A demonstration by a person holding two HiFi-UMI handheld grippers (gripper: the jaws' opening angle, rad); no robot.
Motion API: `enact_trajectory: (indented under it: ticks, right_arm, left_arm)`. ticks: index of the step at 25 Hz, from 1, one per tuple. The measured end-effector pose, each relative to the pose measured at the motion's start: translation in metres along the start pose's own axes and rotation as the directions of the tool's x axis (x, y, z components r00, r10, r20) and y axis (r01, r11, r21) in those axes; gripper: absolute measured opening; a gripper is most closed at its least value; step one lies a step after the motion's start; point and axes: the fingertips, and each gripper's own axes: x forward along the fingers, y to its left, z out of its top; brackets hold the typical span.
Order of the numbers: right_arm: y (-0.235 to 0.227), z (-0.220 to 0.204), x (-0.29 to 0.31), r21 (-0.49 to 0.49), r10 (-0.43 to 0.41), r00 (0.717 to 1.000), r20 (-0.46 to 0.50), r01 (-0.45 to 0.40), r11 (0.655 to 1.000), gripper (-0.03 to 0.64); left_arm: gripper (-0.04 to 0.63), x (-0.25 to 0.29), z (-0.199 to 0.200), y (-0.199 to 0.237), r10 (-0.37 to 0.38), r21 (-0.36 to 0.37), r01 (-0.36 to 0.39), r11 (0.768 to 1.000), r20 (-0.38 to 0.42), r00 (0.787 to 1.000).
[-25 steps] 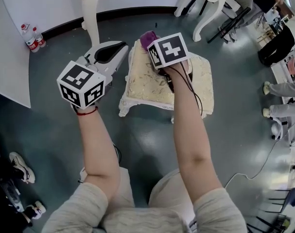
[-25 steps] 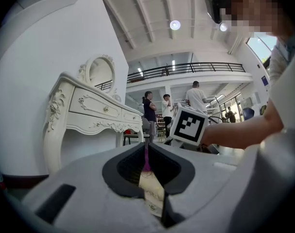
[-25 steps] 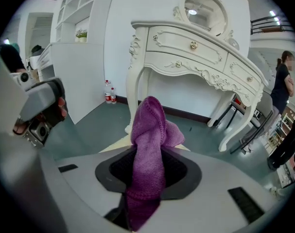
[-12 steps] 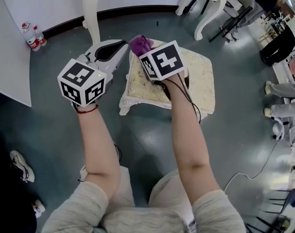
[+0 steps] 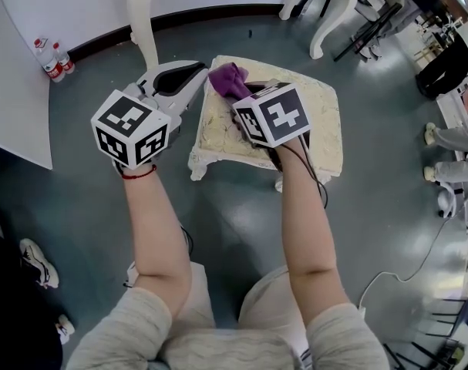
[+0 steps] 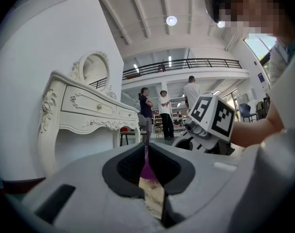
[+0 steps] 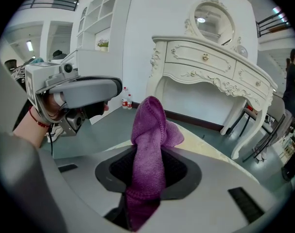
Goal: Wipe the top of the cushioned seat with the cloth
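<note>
The cushioned seat [image 5: 320,122] is a cream stool with carved white legs, standing on the grey floor ahead of me. My right gripper [image 5: 247,96] is over the seat's left half, shut on a purple cloth [image 5: 227,79] that bunches out past the jaws. The right gripper view shows the cloth [image 7: 149,130] standing up between the jaws of the right gripper [image 7: 148,161], with the seat [image 7: 210,148] beyond. My left gripper [image 5: 193,74] hovers just off the seat's left edge, jaws together on nothing. Through the slit in the left gripper [image 6: 147,147] I glimpse the cloth and the seat [image 6: 154,197].
A white carved dressing table [image 5: 143,21] stands just beyond the seat, one leg near my left gripper. Two water bottles [image 5: 48,55] stand by a white panel at far left. Chairs and people's legs [image 5: 449,141] are at right. A cable [image 5: 407,272] lies on the floor.
My right gripper has drawn the cloth back toward me across the seat's left part, first drifting left, then right. The left gripper has barely moved.
</note>
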Motion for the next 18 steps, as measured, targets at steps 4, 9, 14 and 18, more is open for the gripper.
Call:
enact_trajectory:
  ticks: [4, 9, 14, 18]
  right_arm:
    - [-0.014, -0.014, -0.01, 0.028, -0.035, 0.999, -0.013, 0.035, 0.999, 0.121]
    - [-0.038, -0.033, -0.025, 0.077, -0.085, 0.996, -0.025, 0.086, 0.993, 0.121]
    - [-0.065, -0.056, -0.043, 0.113, -0.131, 0.99, -0.046, 0.135, 0.984, 0.121]
    - [-0.083, -0.074, -0.056, 0.133, -0.161, 0.985, -0.055, 0.167, 0.977, 0.121]
  left_arm:
    - [0.015, 0.002, 0.001, -0.005, -0.011, 0.015, 0.011, 1.0, -0.007, 1.0]
    - [0.015, 0.009, 0.001, -0.012, -0.034, 0.03, 0.035, 0.999, -0.021, 0.999]
    - [0.015, 0.014, -0.002, -0.018, -0.054, 0.04, 0.056, 0.998, -0.038, 0.998]
    - [0.015, 0.018, -0.002, -0.023, -0.062, 0.052, 0.065, 0.997, -0.046, 0.997]
